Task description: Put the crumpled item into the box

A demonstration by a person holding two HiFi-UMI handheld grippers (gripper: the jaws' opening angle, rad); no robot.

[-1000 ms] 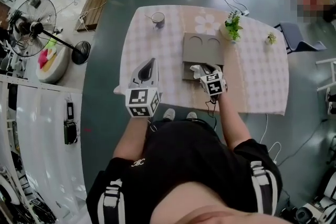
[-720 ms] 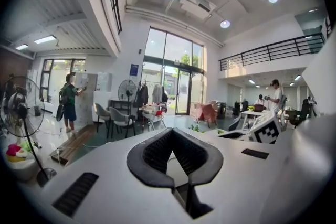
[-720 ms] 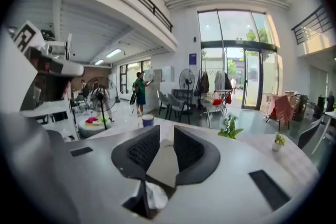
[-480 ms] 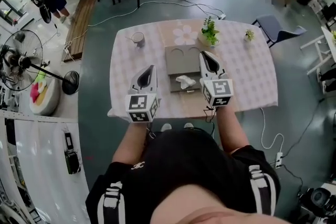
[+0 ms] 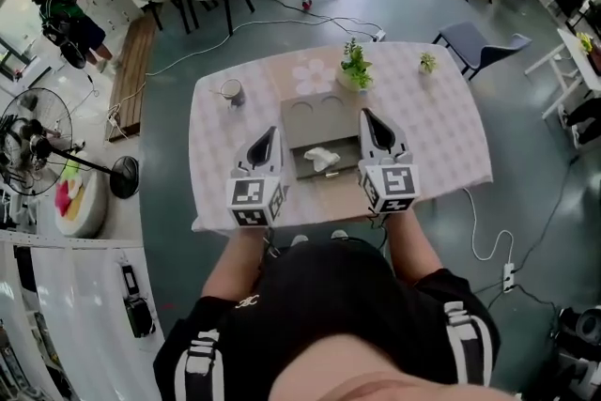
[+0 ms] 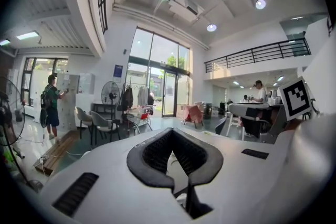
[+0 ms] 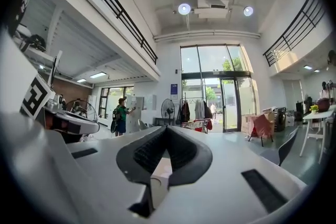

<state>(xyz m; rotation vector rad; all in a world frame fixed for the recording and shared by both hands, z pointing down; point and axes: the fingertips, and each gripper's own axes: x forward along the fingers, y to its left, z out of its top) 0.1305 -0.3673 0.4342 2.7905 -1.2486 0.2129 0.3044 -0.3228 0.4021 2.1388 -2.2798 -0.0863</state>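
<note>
The grey-brown box [image 5: 299, 166] lies open in the middle of the table, its lid [image 5: 317, 115] with two round dents folded back. A crumpled white item [image 5: 322, 159] lies inside the open half. My left gripper [image 5: 269, 132] is held above the table just left of the box, its jaws together and empty. My right gripper [image 5: 365, 114] hangs just right of the box, also shut on nothing. Both gripper views look out level into the room: the left gripper [image 6: 171, 130] and the right gripper [image 7: 167, 127] show closed tips, and the box is hidden in both.
A checked cloth covers the table [image 5: 441, 141]. A cup [image 5: 231, 92] stands at the back left, a potted plant [image 5: 354, 66] behind the box, a smaller plant [image 5: 427, 63] further right. A chair [image 5: 470, 45] stands by the far right corner, a fan [image 5: 38, 155] on the floor at left.
The right gripper let go of the crumpled item, which now lies in the box, and rose back beside it. The head view pulled back and up. The left gripper barely moved.
</note>
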